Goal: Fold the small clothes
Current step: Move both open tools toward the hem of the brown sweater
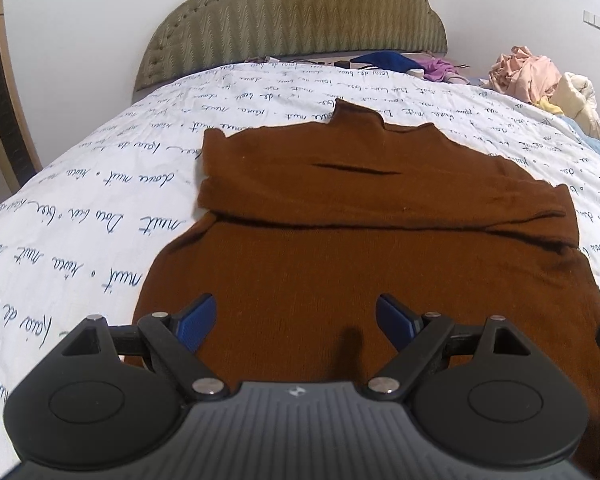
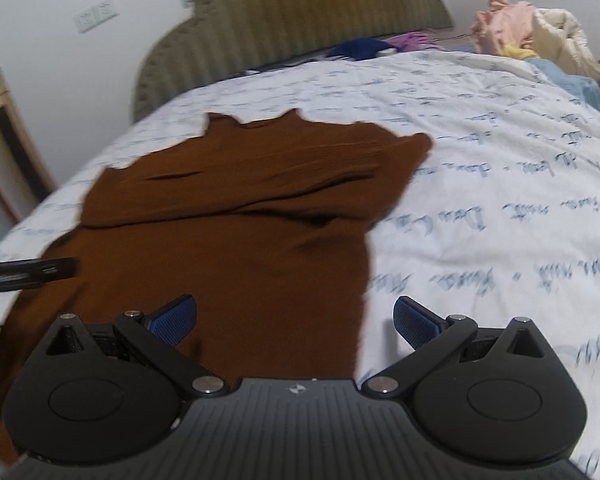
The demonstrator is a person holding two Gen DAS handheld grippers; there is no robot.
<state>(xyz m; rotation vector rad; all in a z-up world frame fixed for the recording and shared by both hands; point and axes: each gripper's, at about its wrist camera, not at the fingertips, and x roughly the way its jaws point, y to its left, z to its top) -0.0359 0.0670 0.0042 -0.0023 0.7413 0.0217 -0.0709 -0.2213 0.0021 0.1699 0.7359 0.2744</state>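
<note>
Brown sweater (image 1: 340, 240) lies flat on the white printed bedspread (image 1: 100, 200), neck at the far end, sleeves already folded across the chest. Left gripper (image 1: 294, 320) hovers above the near hem, jaws wide apart, nothing between them. Right gripper (image 2: 294, 320) likewise spread and empty, over the sweater's right edge. Likely next: pinch both near hem corners evenly, lift and carry far toward the collar, keeping edges aligned.

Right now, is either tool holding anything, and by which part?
Nothing is held. The left tool and right tool both stand open above the brown sweater, which lies on the bedspread.
</note>
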